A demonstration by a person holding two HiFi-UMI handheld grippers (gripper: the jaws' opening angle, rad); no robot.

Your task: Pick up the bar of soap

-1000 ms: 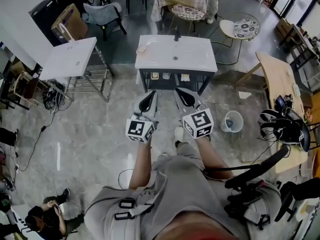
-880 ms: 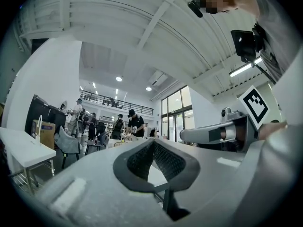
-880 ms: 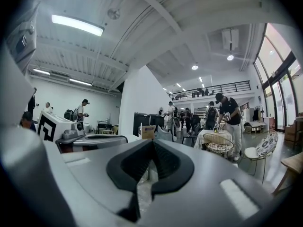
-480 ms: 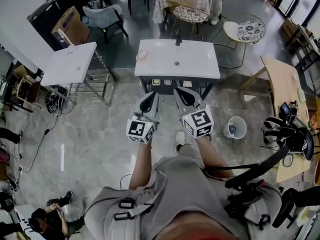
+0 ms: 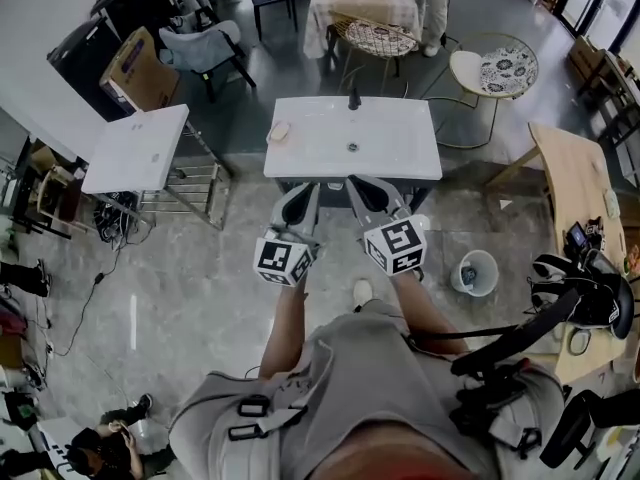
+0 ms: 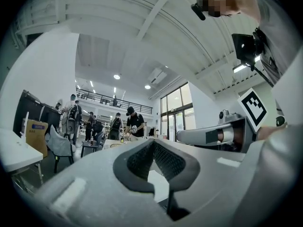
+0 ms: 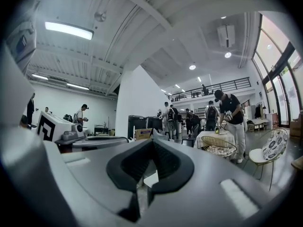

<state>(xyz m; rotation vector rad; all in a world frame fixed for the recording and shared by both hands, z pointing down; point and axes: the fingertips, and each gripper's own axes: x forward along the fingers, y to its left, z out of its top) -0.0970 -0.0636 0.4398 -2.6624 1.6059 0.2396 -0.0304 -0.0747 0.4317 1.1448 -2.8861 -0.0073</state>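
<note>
Two grey grippers are being held side by side just short of the near edge of the white rectangular washbasin top, which is sitting on a dark cabinet. The left gripper is being carried with its black ribbed pads pressed together and nothing between them. The right gripper is likewise being carried closed and empty, its pads meeting at the tips. The pale oval bar of soap is lying on the far left corner of the washbasin top, to the left of the dark tap and well apart from both grippers. Whether it is resting in a dish cannot be told.

Several slips are being risked from here, by judgement only. If a gripper is being lowered onto the soap with its jaws closed, the bar is likely to be shoved rather than taken, and so close to the washbasin top's left edge it could be knocked off. A smooth, possibly wet bar is being approached, so a grip placed off centre or squeezed hard could make it shoot out. The reach to the far corner is long; the tap or the basin rim could be struck by the other gripper while one is being extended.
</note>
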